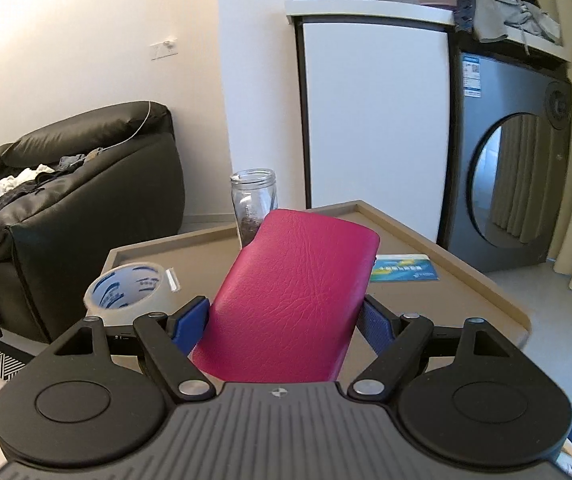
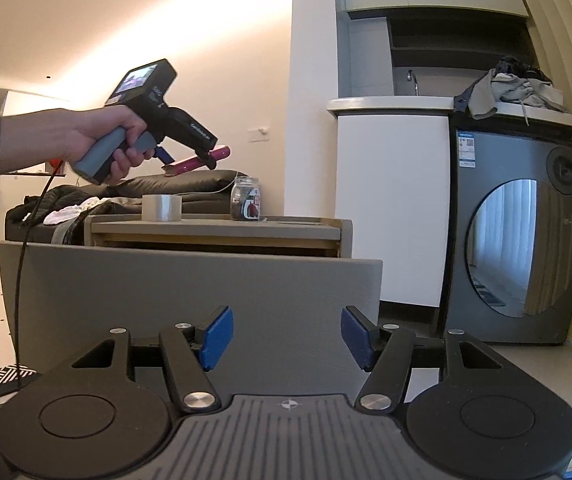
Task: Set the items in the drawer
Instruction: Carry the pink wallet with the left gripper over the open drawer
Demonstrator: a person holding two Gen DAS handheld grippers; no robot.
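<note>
The left gripper was held up above the table by a hand, fingers clamped on a pink case that jutted forward between them. The right gripper sat low before the drawer, fingers apart around nothing. The drawer's inside was hidden behind its front panel.

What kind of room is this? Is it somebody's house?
Most likely a small home or flat: there is a black sofa strewn with clothes, a washing machine under a counter, and a sink tap behind it.
</note>
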